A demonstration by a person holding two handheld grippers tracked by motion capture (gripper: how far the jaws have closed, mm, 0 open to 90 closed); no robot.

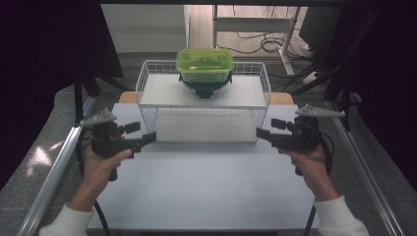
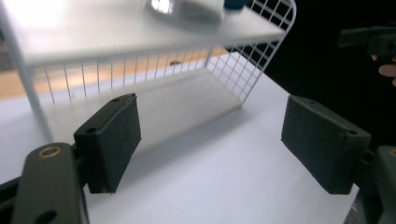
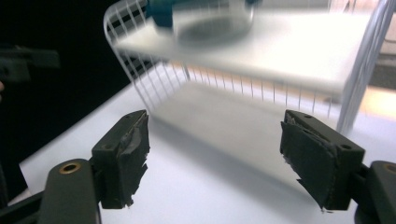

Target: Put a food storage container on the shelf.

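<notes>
Your left tongs [image 1: 149, 138] are standing wide open with nothing between the pads, and they are hovering over the white counter [image 1: 206, 182] just off the left front corner of the wire rack [image 1: 203, 105]. In the left gripper view both black pads [image 2: 114, 140] are well apart, and bare counter is showing between them. Your right tongs [image 1: 263, 133] are gaping just as wide and are also empty, sitting near the rack's right front corner; in the right gripper view the worn pads [image 3: 125, 156] are framing the counter and the rack's lower level. Your two hands are facing each other across the front of the rack, tongs pointing inward, each apart from the wire.

The rack is standing at the far side of the counter, a white wire frame with a flat white shelf on top and an open space below. On that top shelf, near its middle and toward the back, a clear dish with a dark rim [image 1: 204, 88] is resting, and a green lidded container [image 1: 204, 65] is sitting on top of it. Both are well apart from either pair of tongs. In the two gripper views the dish is showing blurred at the upper edge, on the shelf.
</notes>
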